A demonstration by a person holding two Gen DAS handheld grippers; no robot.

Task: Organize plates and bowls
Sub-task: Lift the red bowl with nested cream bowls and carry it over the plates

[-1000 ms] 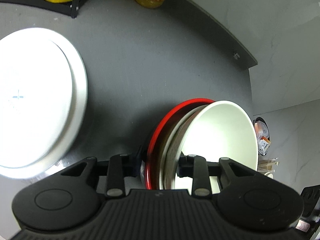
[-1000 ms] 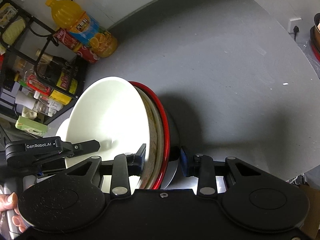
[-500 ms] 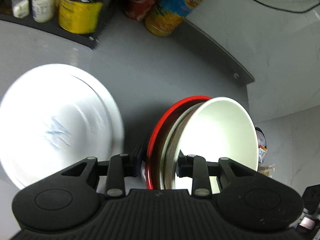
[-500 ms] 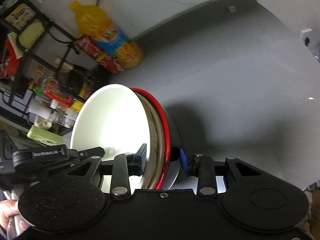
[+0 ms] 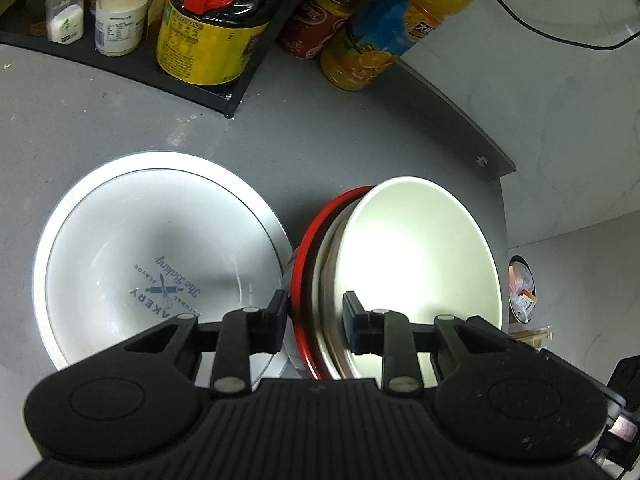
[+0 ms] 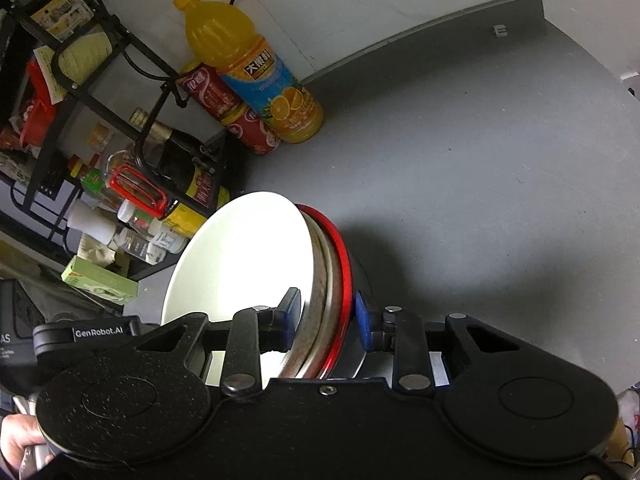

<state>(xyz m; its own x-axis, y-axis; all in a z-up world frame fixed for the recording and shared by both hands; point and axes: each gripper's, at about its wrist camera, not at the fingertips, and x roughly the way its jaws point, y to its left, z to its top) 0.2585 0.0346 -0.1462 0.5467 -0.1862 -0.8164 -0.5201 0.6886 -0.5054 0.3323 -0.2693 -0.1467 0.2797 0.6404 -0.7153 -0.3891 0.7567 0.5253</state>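
A nested stack of bowls hangs tilted above the grey counter: a white bowl (image 5: 420, 248) inside, a brownish metal one (image 5: 326, 264) around it, and a red-rimmed one (image 5: 306, 248) outermost. My left gripper (image 5: 314, 312) has its jaws closing on the stack's rim, one pad inside the white bowl and one outside the red rim. From the opposite side my right gripper (image 6: 326, 312) clamps the same stack (image 6: 240, 264), its jaws closing too. Left of the stack a large white bowl (image 5: 160, 248) with blue print sits inside a wider white dish (image 5: 42, 248).
A black rack (image 5: 200, 92) with jars and a yellow-labelled bottle stands at the back. An orange juice bottle (image 6: 256, 76) and red cans (image 6: 224, 108) stand by the wall. A green box (image 6: 100, 280) lies under the rack. A hand (image 6: 16, 436) shows at bottom left.
Both grippers carried the bowl stack toward the rack and bottles, which now appear nearer. In the left wrist view the white printed bowl slid from the left edge toward the middle.
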